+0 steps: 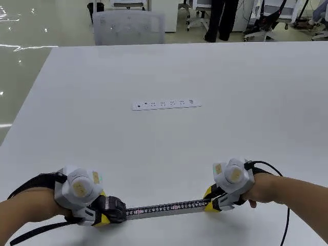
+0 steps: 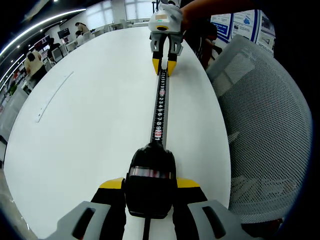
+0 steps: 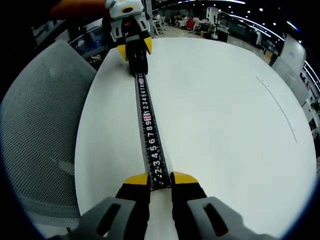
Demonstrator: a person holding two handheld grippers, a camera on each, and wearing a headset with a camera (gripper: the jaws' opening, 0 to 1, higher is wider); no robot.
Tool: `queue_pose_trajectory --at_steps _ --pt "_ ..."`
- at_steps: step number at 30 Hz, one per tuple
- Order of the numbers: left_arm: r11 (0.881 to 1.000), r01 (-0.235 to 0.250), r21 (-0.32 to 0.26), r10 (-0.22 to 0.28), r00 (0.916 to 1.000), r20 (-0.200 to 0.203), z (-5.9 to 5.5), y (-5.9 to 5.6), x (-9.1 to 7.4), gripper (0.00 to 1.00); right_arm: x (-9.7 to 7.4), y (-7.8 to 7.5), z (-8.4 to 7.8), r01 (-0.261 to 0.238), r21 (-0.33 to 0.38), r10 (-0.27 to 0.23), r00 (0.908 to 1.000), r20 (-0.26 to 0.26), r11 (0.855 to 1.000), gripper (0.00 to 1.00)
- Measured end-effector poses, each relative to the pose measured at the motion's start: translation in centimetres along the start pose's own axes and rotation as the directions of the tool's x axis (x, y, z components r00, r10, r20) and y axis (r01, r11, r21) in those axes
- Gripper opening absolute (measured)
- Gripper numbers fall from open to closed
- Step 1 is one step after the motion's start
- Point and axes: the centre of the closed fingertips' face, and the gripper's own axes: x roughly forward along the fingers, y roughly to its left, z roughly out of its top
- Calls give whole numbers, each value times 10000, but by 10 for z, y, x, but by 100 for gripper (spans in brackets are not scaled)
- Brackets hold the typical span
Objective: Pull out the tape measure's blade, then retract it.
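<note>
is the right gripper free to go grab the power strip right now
Probably not: the right gripper is shut on the blade, though nothing lies between it and the power strip.

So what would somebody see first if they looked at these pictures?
The long numbered blade stretched straight between the two grippers, along the near edge of the white table. The left gripper clamps the black tape measure case, and the right gripper pinches the blade's end. Farther back, a white power strip lies mid-table.
</note>
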Motion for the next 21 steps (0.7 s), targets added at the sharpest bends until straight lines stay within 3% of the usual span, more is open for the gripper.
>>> queue_pose_trajectory --at_steps 8,10,11,13,15,18,21 --pt "10000 0 -50 0 10000 92 1 0 0 33 1 -1 0 -129 -50 130 9999 68 9999 14" --pt "9989 100 -452 -97 9999 72 1 1 0 33 1 -1 0 -98 39 97 9998 170 9999 14" --pt "9993 108 -371 -106 9999 57 1 1 0 34 1 -1 0 -97 -63 97 9999 134 9999 14" --pt "9999 -3 -156 3 10000 7 1 0 -1 34 1 0 0 -96 -275 97 10000 19 9996 14" --pt "9990 -434 -109 434 9991 33 0 0 -2 34 1 1 0 -73 -383 71 9999 -73 9992 15" --pt "9922 -613 -1085 643 9976 238 -2 -1 -6 33 1 0 0 1 -163 -3 10000 -86 9999 15" --pt "9773 -1250 -1711 1349 9897 477 -6 8 -15 34 1 0 1 43 293 -41 10000 -48 9996 16"
